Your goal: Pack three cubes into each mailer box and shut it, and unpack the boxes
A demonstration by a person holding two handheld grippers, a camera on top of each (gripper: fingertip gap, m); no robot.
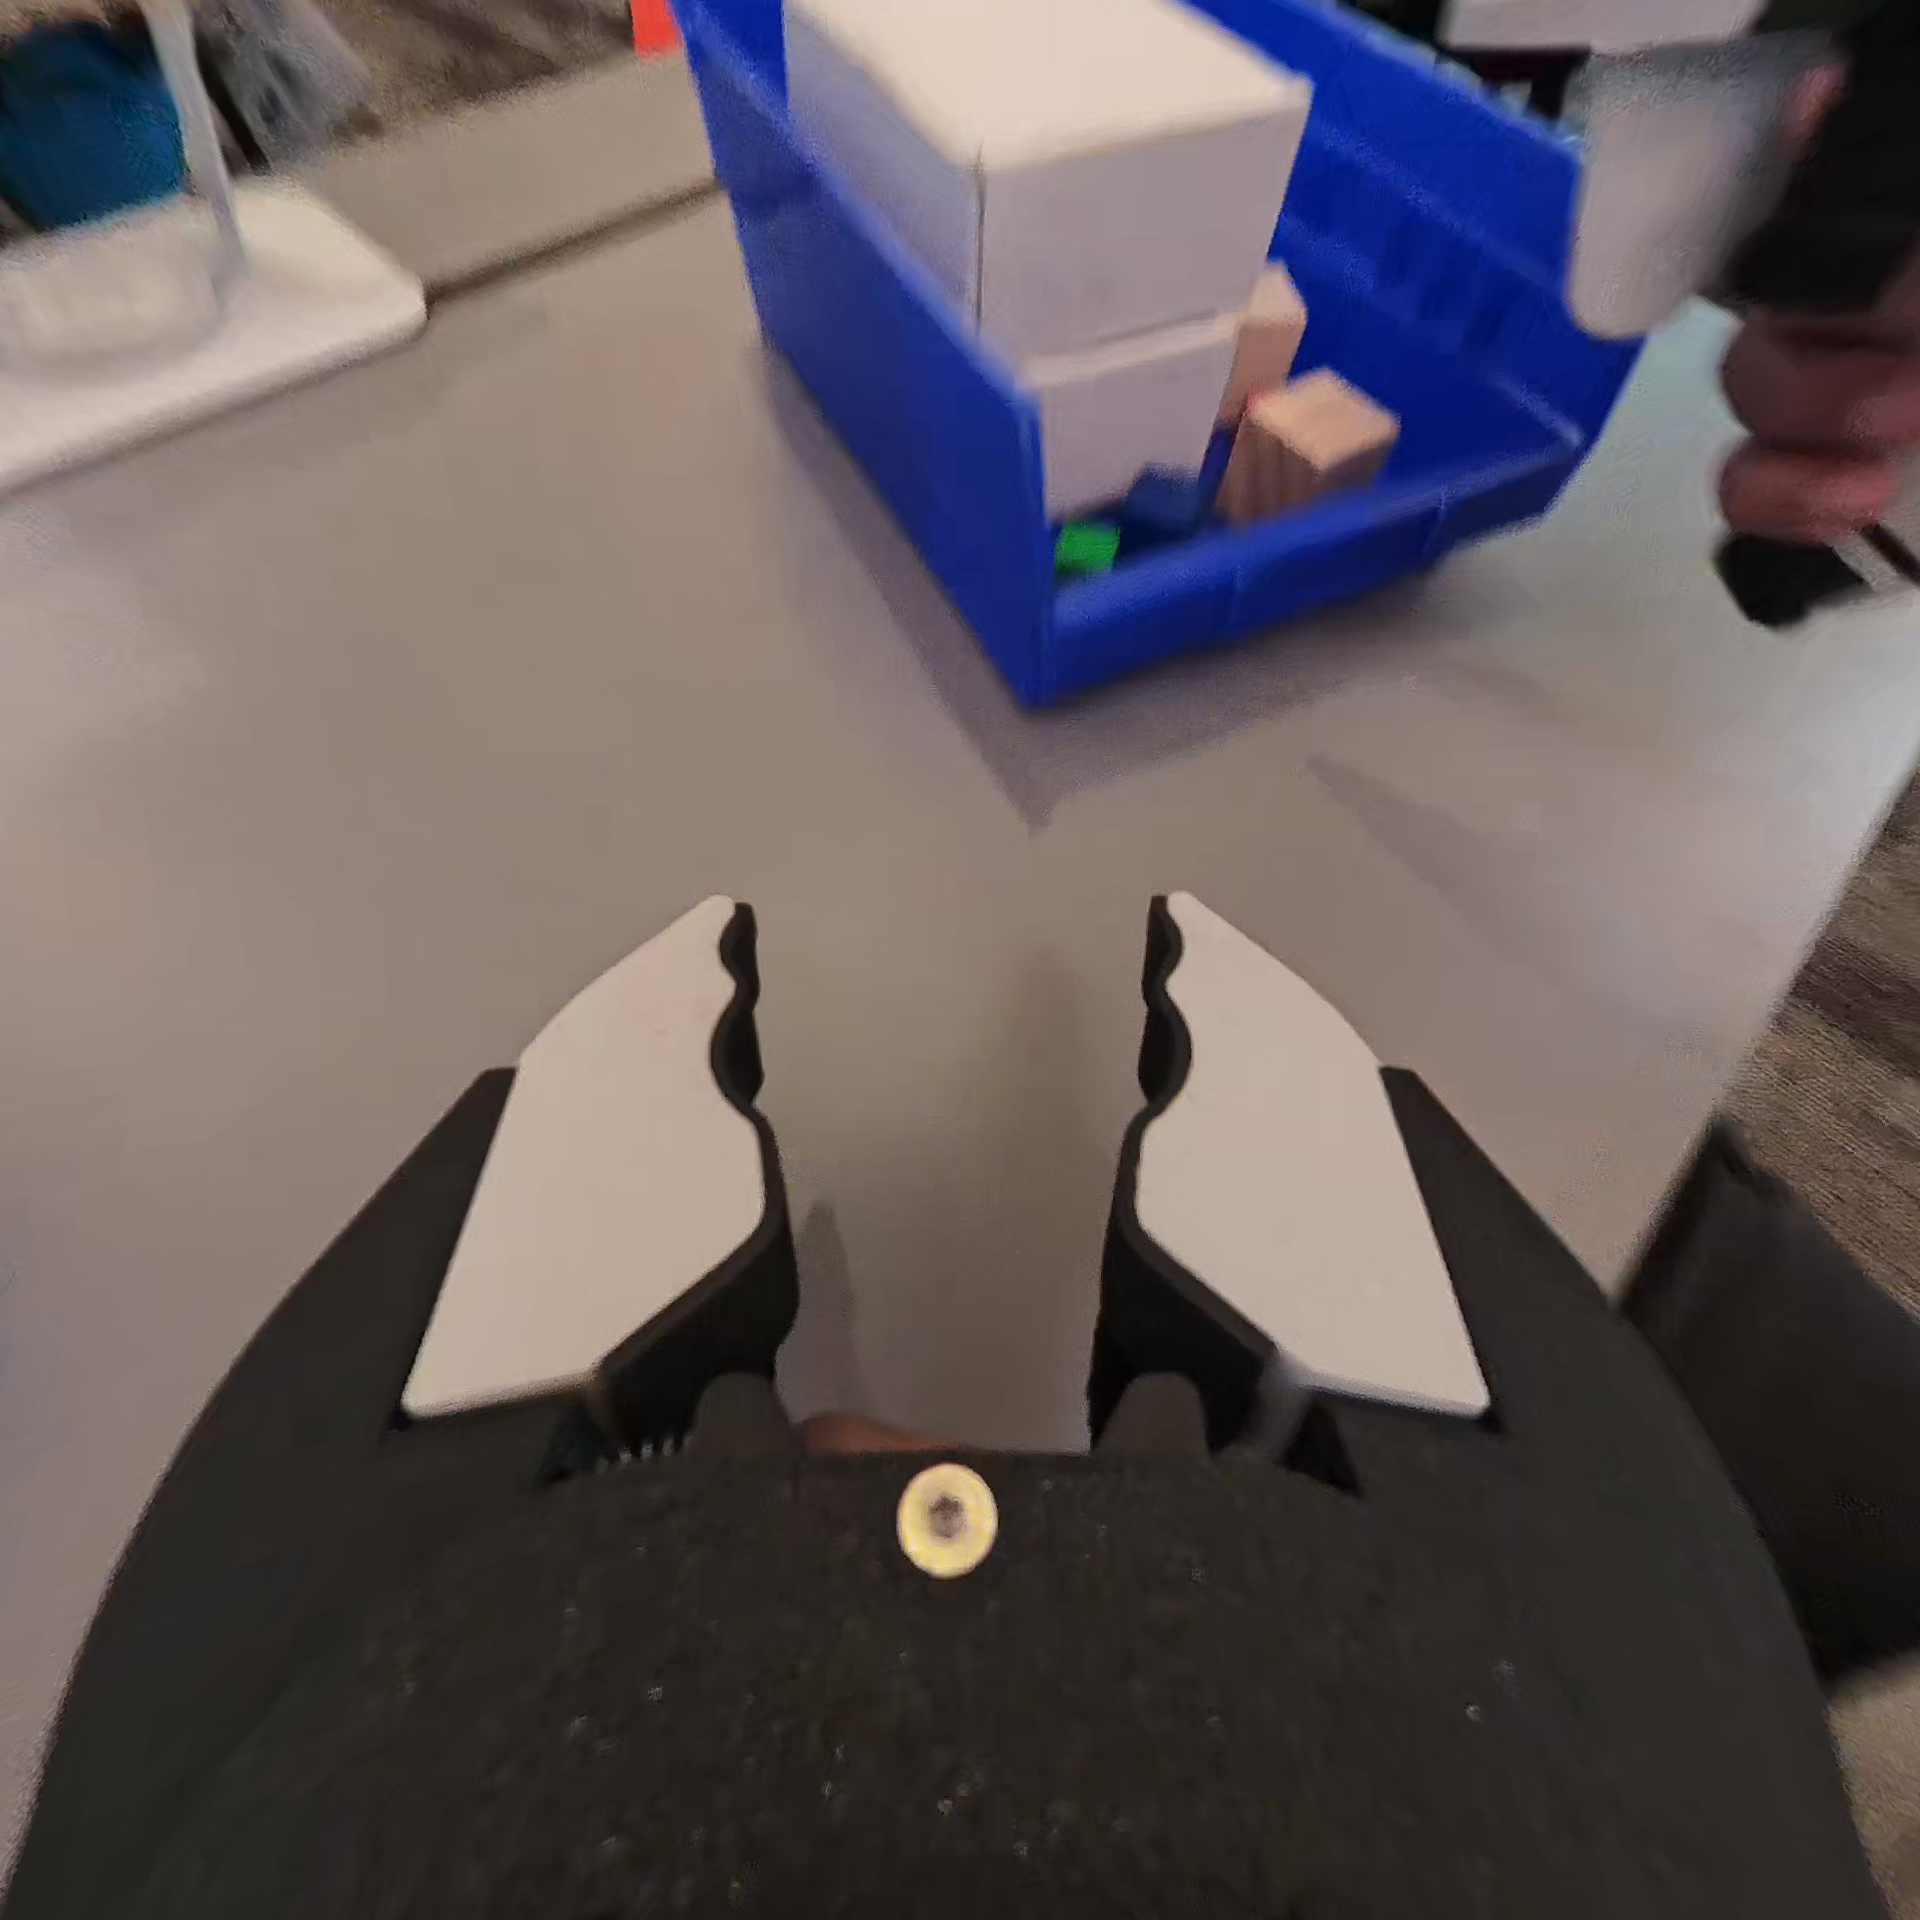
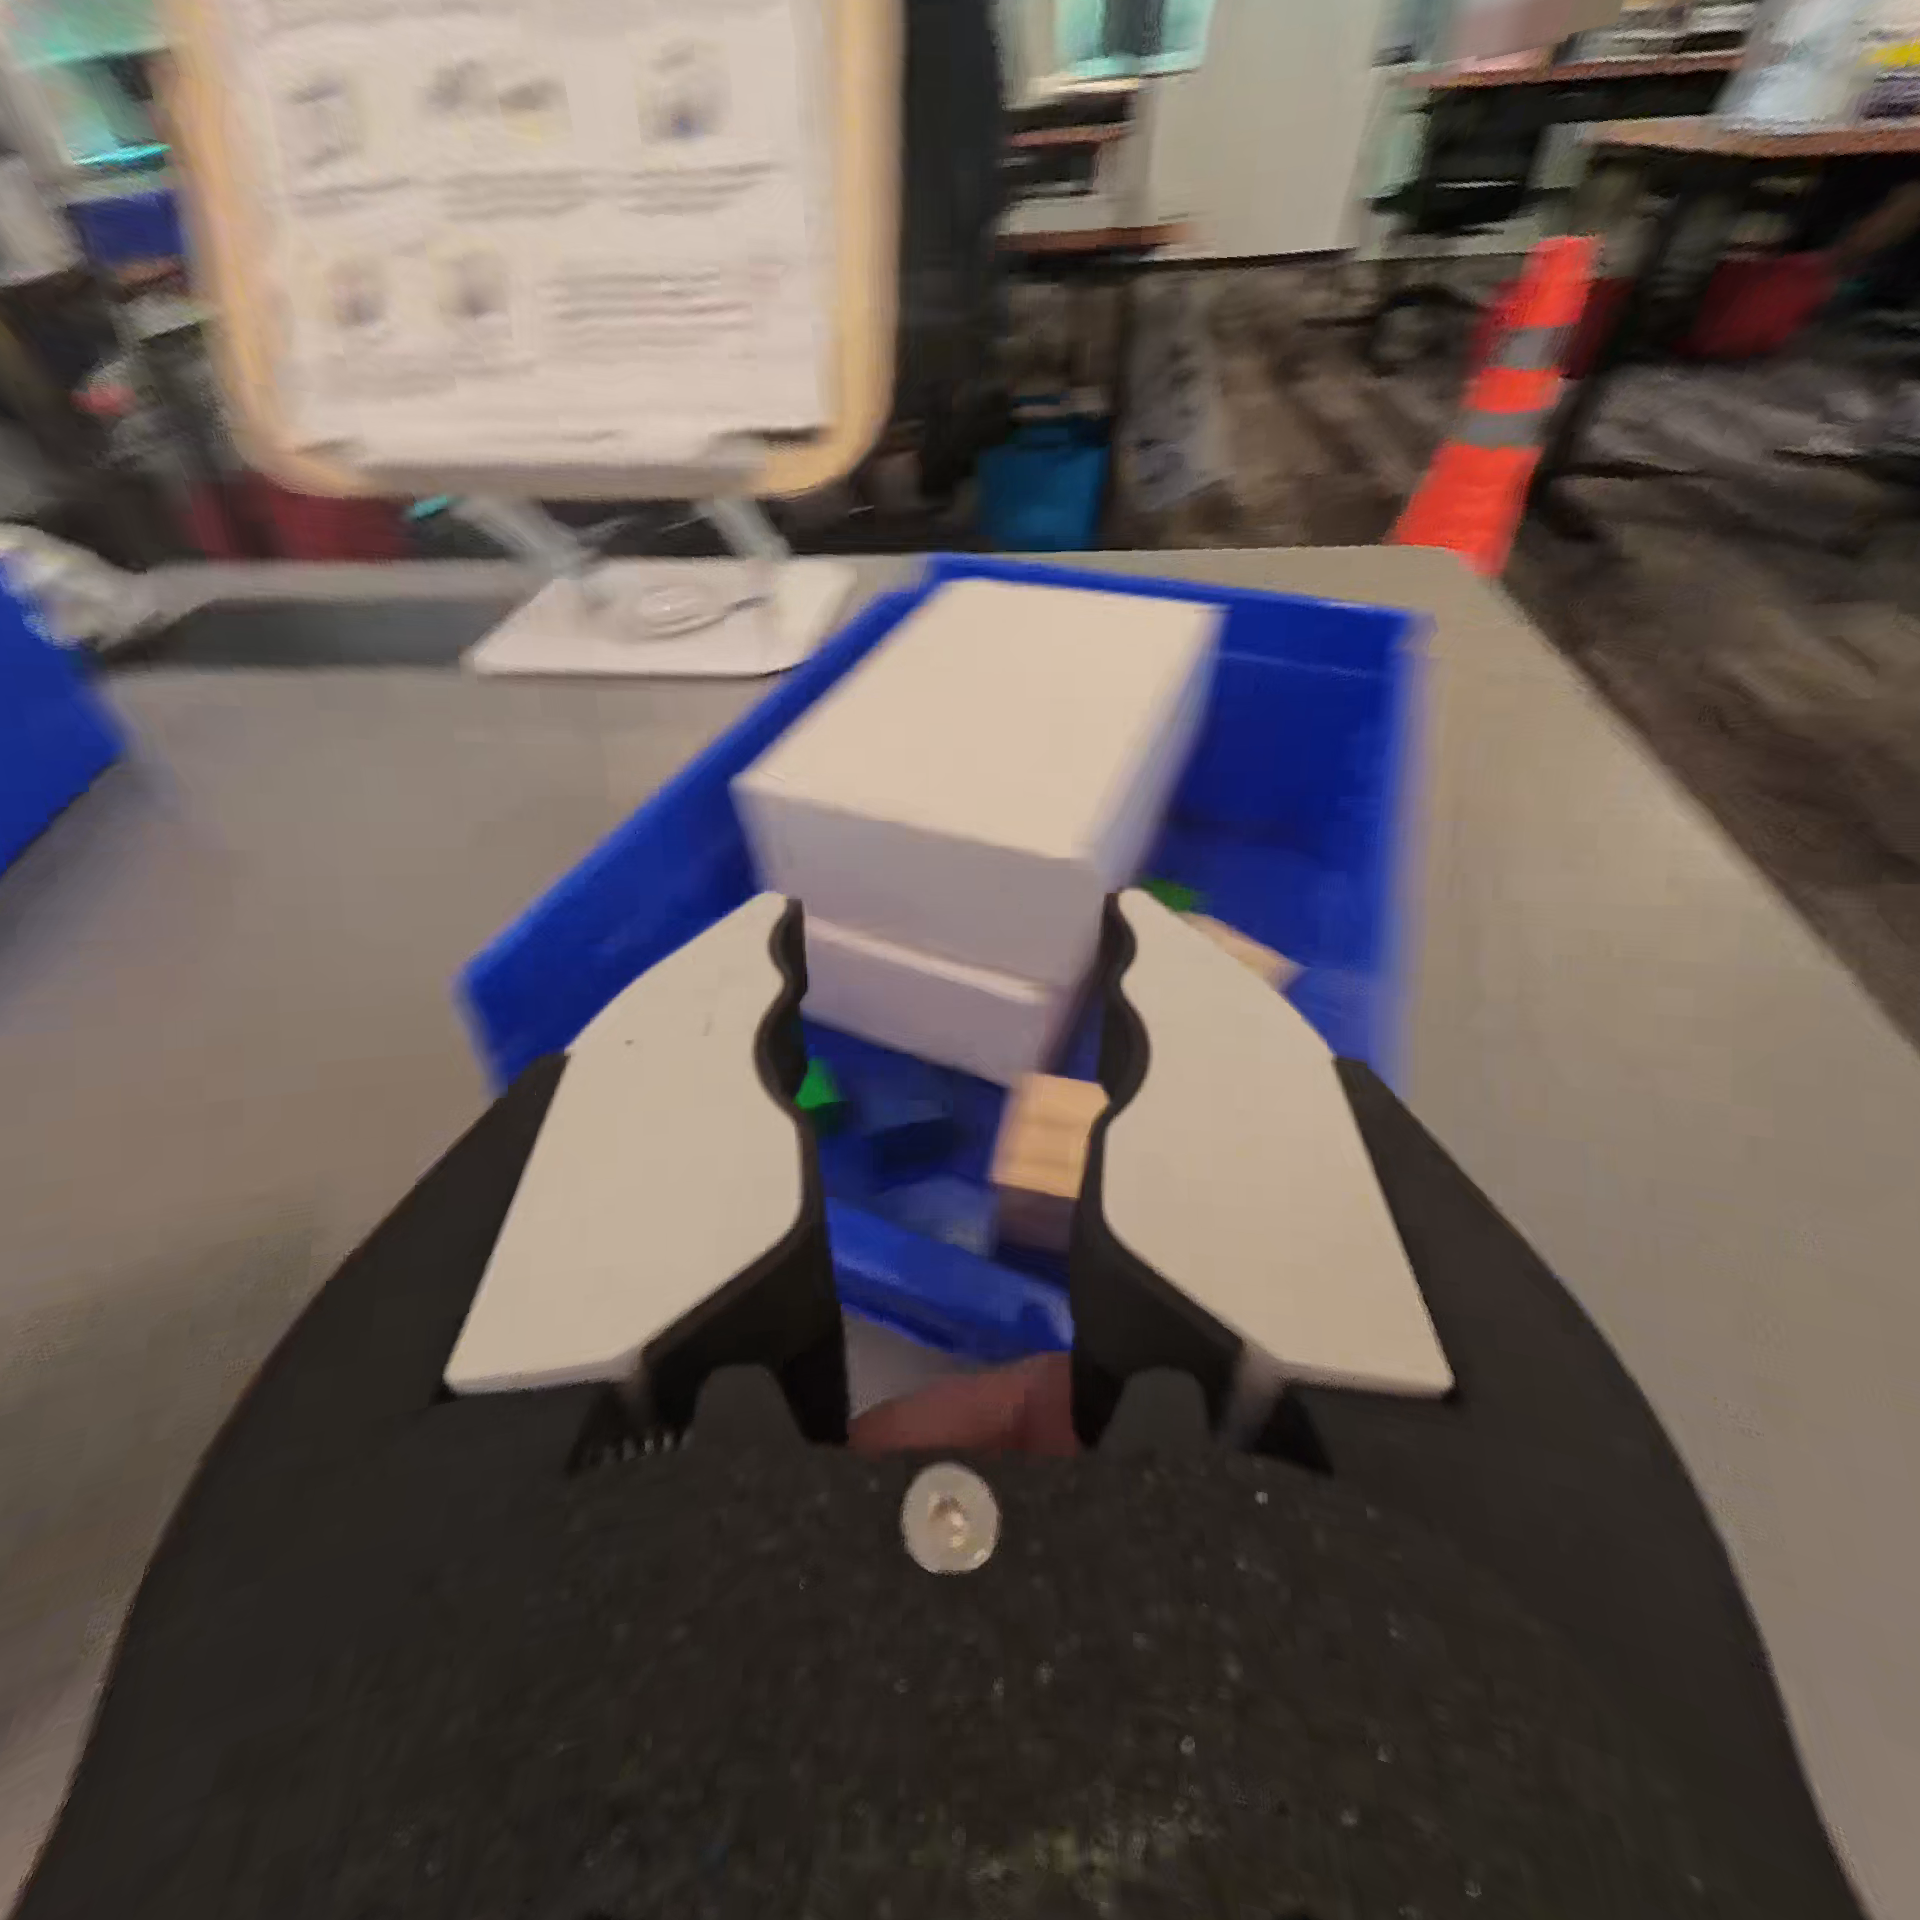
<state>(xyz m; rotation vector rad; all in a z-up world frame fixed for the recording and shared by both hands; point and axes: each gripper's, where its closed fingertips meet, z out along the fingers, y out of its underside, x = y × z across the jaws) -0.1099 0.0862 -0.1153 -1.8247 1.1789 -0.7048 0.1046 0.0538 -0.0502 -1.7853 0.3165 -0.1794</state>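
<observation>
Left wrist view. The left hand-held gripper point(image 1: 951, 920) hovers over bare grey desk point(image 1: 416, 727) with its jaws wide apart and nothing between them. Ahead, toward the desk's far right corner, stands a blue bin point(image 1: 894, 353). Inside it 2 white mailer boxes are stacked, the upper mailer box point(image 1: 1081, 156) resting closed on the lower mailer box point(image 1: 1127, 416). Just beside the stack, in the bin's near end, lie 2 wooden cubes point(image 1: 1314, 447), a blue cube point(image 1: 1164, 504) and a green cube point(image 1: 1086, 549). At the upper right edge the right hand-held gripper point(image 1: 1683, 177) appears, blurred, with a person's hand point(image 1: 1808, 416) below it. A white stand base point(image 1: 208, 312) sits at the desk's far left edge.

Right wrist view. The right hand-held gripper point(image 2: 951, 914) is held over the near end of the blue bin point(image 2: 623, 914), jaws open and gripping nothing; its fingertips frame the stacked boxes without touching them. The upper mailer box point(image 2: 987, 748) sits slightly askew on the lower mailer box point(image 2: 935, 1008). A wooden cube point(image 2: 1044, 1153) and a green cube point(image 2: 816, 1091) lie on the bin floor. Beyond the desk's far edge stand a framed sheet point(image 2: 540, 239) and an orange cone point(image 2: 1496, 405).
</observation>
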